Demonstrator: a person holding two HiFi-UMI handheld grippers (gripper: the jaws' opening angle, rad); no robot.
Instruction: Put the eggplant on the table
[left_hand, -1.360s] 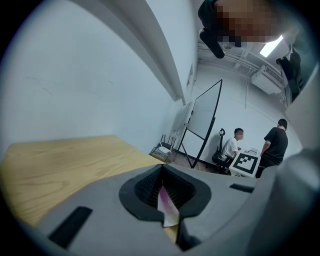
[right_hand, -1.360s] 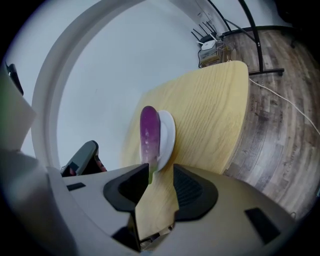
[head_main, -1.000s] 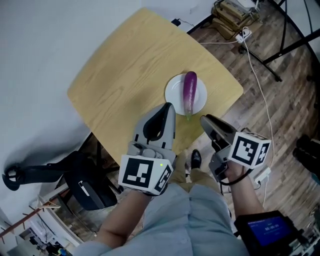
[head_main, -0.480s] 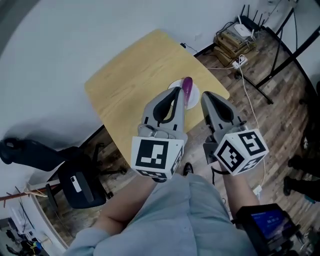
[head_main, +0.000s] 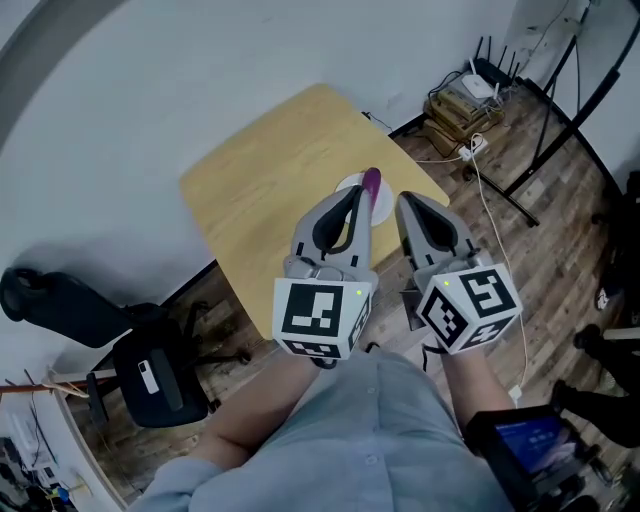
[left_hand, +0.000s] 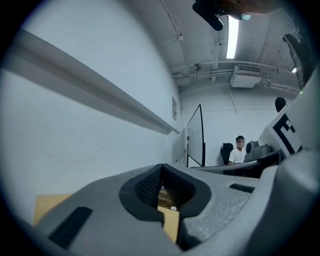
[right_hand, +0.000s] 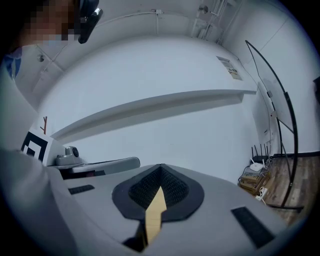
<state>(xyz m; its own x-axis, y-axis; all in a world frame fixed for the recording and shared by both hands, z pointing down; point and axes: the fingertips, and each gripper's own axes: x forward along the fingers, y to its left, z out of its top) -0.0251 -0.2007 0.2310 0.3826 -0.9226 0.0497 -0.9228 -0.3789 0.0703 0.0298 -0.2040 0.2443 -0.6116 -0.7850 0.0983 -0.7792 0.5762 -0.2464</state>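
Observation:
A purple eggplant (head_main: 371, 183) lies on a white plate (head_main: 383, 207) near the right edge of the yellow wooden table (head_main: 260, 190); my left gripper hides most of both. Both grippers are held high above the table, side by side and pointing level. My left gripper (head_main: 356, 196) is shut with nothing in it, its tips meeting (left_hand: 161, 169). Just right of it, my right gripper (head_main: 408, 204) is also shut and empty (right_hand: 160, 171). A sliver of the table (right_hand: 156, 212) shows through its jaws.
A black office chair (head_main: 150, 372) stands on the wooden floor left of the table. Cables, a router and boxes (head_main: 468, 92) and black stand legs (head_main: 560, 115) lie at the upper right. A white wall runs behind the table. A person (left_hand: 239, 151) sits far off.
Both grippers have risen toward the head camera and now cover most of the plate and eggplant. The right gripper has rolled upright. Eggplant and plate have not moved.

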